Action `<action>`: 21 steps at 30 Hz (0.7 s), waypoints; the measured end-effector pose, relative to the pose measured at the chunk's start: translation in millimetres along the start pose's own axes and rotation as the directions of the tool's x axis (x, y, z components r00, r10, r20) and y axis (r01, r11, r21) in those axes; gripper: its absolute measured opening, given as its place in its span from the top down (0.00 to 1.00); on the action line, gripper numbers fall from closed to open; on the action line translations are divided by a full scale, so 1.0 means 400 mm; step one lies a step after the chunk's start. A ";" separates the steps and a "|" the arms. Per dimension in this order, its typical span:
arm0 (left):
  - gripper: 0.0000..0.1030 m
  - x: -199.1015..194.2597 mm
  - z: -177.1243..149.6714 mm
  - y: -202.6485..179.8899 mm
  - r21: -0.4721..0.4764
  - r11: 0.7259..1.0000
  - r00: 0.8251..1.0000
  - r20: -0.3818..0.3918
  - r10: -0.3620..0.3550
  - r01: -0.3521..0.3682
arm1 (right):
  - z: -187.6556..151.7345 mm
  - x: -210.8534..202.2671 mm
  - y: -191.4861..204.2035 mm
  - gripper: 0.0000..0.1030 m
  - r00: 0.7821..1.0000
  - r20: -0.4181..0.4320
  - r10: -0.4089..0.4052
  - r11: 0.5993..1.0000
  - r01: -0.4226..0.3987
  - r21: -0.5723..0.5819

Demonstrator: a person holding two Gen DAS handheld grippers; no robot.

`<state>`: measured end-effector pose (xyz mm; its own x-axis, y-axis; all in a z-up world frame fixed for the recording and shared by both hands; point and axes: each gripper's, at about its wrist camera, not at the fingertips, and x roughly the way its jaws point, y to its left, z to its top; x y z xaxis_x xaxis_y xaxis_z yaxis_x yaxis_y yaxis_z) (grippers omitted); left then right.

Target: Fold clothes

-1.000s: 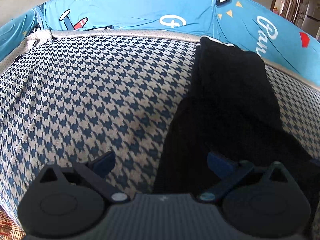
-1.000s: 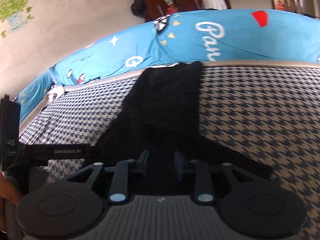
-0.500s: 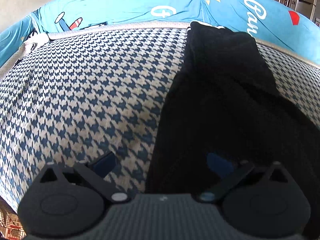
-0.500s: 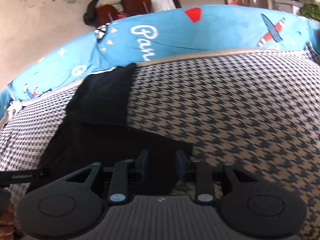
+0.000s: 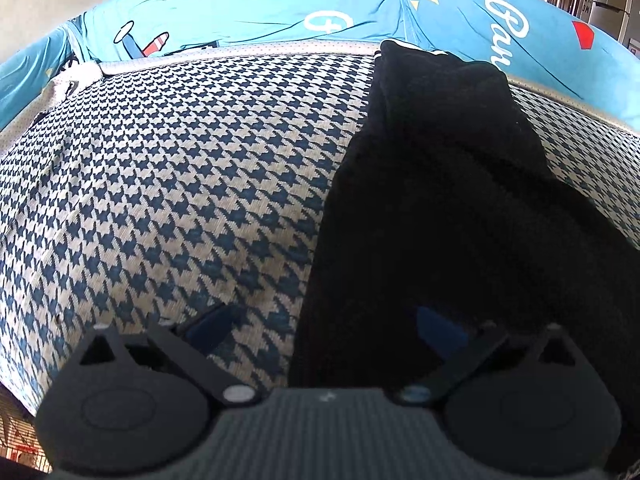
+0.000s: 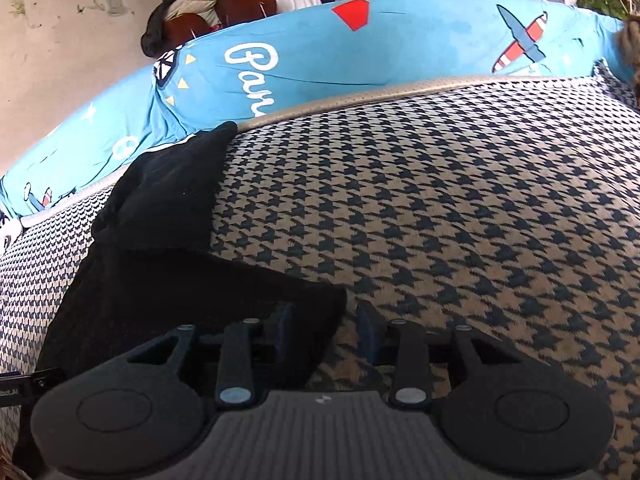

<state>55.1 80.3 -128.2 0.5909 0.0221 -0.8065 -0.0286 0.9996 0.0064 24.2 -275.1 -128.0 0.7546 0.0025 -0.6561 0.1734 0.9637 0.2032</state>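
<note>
A black garment [image 5: 460, 208] lies on the checked bed [image 5: 180, 184], filling the right of the frame. The left gripper [image 5: 324, 326] hangs wide open over its edge. The right gripper [image 6: 326, 332], jaws just opening, straddles the garment's corner [image 6: 320, 300] without pinching it.

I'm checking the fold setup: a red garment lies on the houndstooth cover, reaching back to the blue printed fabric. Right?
Not quite: the garment is black, not red, as the left wrist view shows. It does lie on the houndstooth cover and reach back to the blue printed fabric.
</note>
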 end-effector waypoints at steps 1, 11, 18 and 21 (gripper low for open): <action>0.00 0.000 0.000 0.001 -0.002 1.000 1.000 0.000 0.001 -0.001 | -0.001 0.004 0.003 0.65 1.000 0.004 0.001 1.000 -0.001 -0.006; 0.00 -0.004 0.007 0.020 -0.035 0.999 1.000 0.010 0.010 -0.010 | -0.007 0.021 0.028 0.86 1.000 0.022 -0.001 0.998 0.003 -0.069; 0.00 -0.016 0.015 0.036 -0.054 0.999 0.999 0.032 0.009 -0.007 | -0.004 -0.035 0.067 0.87 0.994 0.061 0.092 0.993 -0.087 -0.074; 0.00 -0.024 0.022 0.049 -0.074 0.997 0.999 0.045 0.012 -0.009 | -0.006 -0.071 0.097 0.87 0.985 0.077 0.155 0.986 -0.149 -0.077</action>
<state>56.0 99.7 -115.0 0.6261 0.0350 -0.7789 -0.0932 0.9952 -0.0302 7.9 -237.0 -103.0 0.8188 0.1317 -0.5588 0.0093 0.9702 0.2422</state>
